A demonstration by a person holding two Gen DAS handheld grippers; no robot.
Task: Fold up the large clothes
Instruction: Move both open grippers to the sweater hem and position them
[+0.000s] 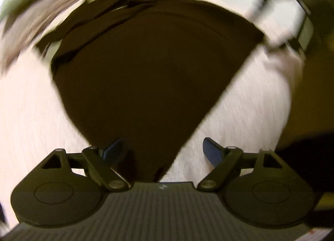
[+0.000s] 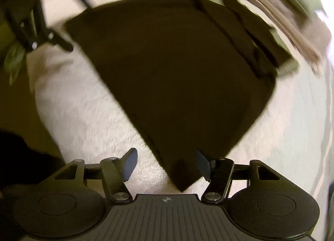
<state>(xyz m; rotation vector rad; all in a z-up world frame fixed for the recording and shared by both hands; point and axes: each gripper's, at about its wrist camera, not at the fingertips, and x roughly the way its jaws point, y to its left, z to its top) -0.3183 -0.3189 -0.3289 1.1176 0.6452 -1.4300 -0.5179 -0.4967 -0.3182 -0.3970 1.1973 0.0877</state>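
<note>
Dark brown folded cloth garment lies flat on white fuzzy bedding | left gripper fingers apart over its corner | right gripper fingers apart astride another corner | no legible writing

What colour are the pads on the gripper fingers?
Blue pads on black fingers, clearest in the right wrist view; the left gripper has the same.

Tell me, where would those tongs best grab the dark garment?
Probably at its near corners. The dark garment lies flat on the pale bed cover, and a pointed corner already sits between each open pair, left tongs and right tongs. Come in low from the near edge.
</note>
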